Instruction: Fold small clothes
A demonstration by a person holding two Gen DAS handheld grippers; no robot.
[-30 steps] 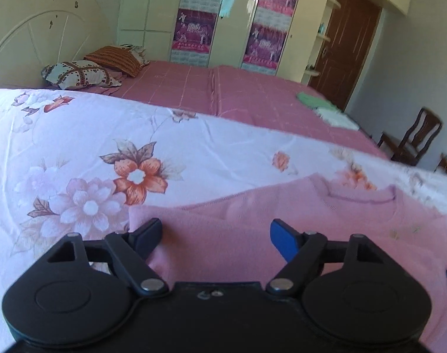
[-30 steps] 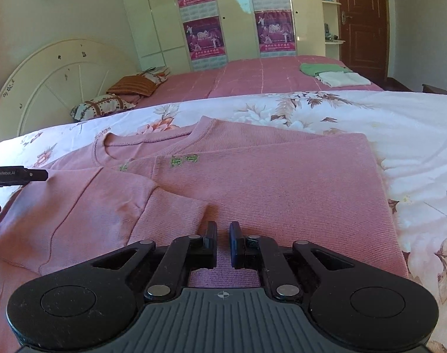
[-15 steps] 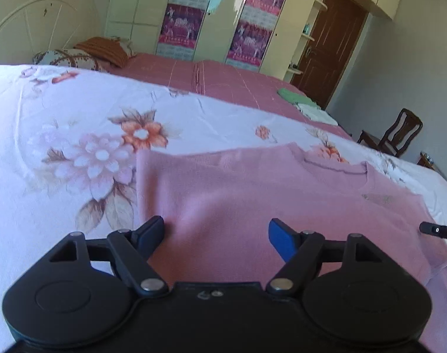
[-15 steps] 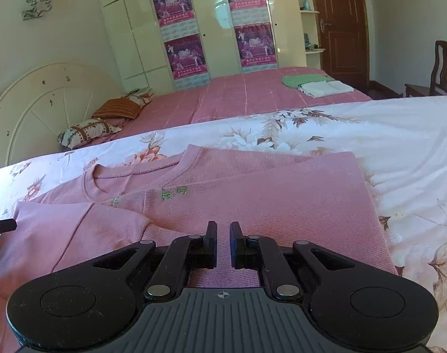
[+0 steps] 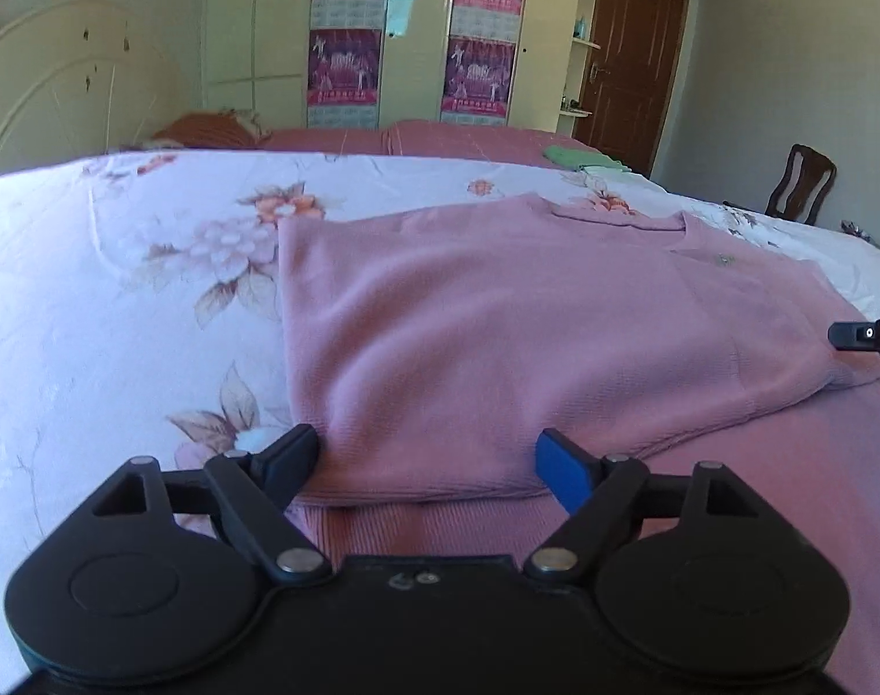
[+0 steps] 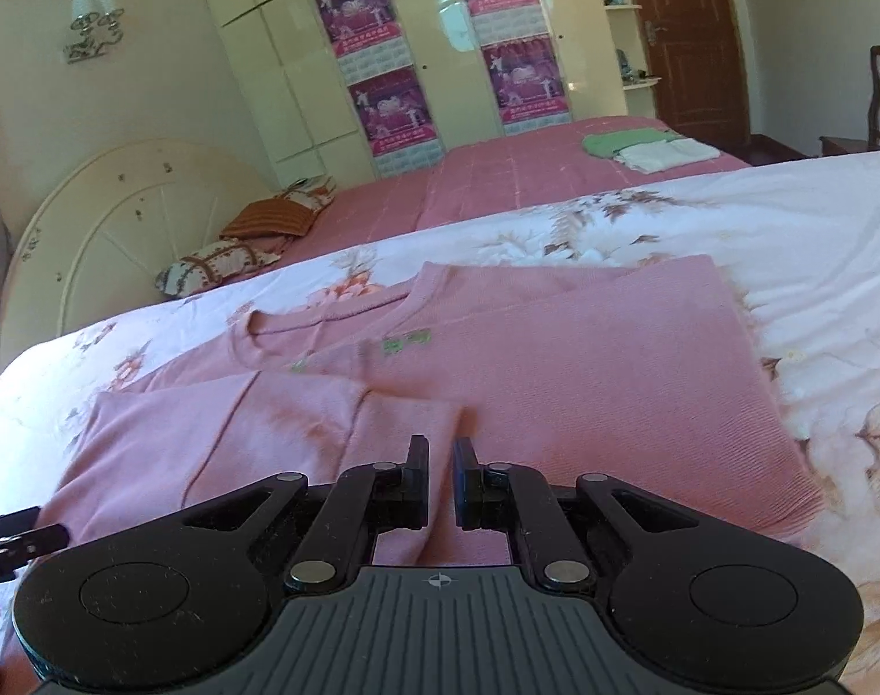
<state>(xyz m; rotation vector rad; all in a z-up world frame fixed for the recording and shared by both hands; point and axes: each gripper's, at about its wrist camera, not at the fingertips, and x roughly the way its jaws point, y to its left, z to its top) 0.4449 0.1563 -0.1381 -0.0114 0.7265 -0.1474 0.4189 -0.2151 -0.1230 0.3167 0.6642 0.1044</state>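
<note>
- The pink sweater (image 6: 585, 370) lay on the floral bedsheet (image 5: 92, 289), one side and its sleeve (image 6: 301, 423) folded inward over the body.
- The left gripper (image 5: 425, 463) had its jaws spread wide, released, over the folded edge near the hem; no fabric was pinched.
- The right gripper (image 6: 440, 478) was clenched on the sleeve cuff, with cloth showing between its pads.
- Green and white folded clothes (image 6: 642, 147) sat on the far pink bed (image 6: 498, 185).

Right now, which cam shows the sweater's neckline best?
The right wrist view: the pink sweater's neckline sits mid-frame with its full curve and the green marks below it. In the left wrist view the neckline is far off, foreshortened to a thin edge.
</note>
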